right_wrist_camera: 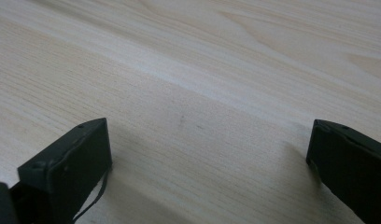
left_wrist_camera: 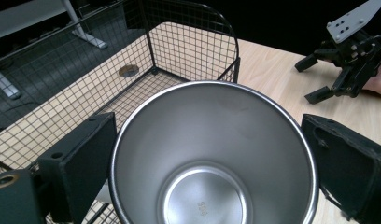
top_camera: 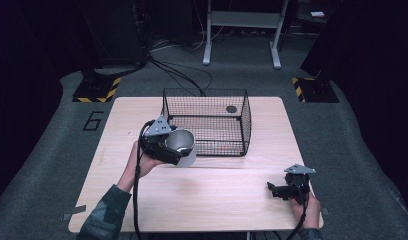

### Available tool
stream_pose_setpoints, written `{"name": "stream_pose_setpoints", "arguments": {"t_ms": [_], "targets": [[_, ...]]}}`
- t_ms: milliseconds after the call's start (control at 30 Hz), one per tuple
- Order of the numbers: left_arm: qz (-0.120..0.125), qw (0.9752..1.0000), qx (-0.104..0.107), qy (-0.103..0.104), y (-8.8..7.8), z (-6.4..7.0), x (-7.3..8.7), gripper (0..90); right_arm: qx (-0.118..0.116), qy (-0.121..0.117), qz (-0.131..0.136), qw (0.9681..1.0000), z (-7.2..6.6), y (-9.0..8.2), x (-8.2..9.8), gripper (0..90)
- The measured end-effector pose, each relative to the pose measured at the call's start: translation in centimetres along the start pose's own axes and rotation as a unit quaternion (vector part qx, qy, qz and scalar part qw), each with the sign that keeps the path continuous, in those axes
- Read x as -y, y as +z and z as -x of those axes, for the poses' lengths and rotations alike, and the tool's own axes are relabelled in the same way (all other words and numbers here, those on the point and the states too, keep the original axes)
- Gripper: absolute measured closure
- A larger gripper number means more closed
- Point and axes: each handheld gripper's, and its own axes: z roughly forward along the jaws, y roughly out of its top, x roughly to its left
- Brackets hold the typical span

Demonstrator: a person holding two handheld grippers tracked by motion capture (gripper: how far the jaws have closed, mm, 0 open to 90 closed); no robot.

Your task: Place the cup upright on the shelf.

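Note:
A shiny steel cup [top_camera: 182, 144] is held off the table, tilted with its mouth facing the camera, by my left gripper [top_camera: 167, 147], which is shut on its sides. In the left gripper view the cup [left_wrist_camera: 212, 158] sits between the two black jaws, its empty inside showing. Just behind it stands a black wire basket [top_camera: 208, 121], empty, its near left corner close to the cup. My right gripper [top_camera: 278, 190] rests open near the table's front right corner, and in the right gripper view the bare wood [right_wrist_camera: 193, 93] lies between its jaws.
The light wooden table [top_camera: 212, 195] has a round hole [top_camera: 231, 109] under the basket's far side. The other gripper [left_wrist_camera: 347, 56] appears at the upper right of the left gripper view. Dark floor, cables and a metal frame [top_camera: 242, 30] lie beyond the table.

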Motion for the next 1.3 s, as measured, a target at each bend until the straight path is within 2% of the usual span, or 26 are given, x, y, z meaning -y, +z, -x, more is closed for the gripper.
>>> {"name": "stream_pose_setpoints", "arguments": {"t_ms": [433,567,767,1300], "targets": [[0.006,1.0,-0.001,-0.007,0.4,-0.9,-1.0,6.5,0.0,0.0,0.0,1.0,0.0,0.0,0.0,0.0],[0.012,0.9998,-0.01,-0.008,0.5,-1.5,-1.5,6.5,0.0,0.0,0.0,1.0,0.0,0.0,0.0,0.0],[0.01,0.9999,-0.011,-0.002,0.7,-2.0,-2.3,6.5,0.0,0.0,0.0,1.0,0.0,0.0,0.0,0.0],[0.014,0.9996,-0.025,-0.001,2.0,-3.1,-4.2,6.6,0.0,0.0,0.0,1.0,0.0,0.0,0.0,0.0]]}}
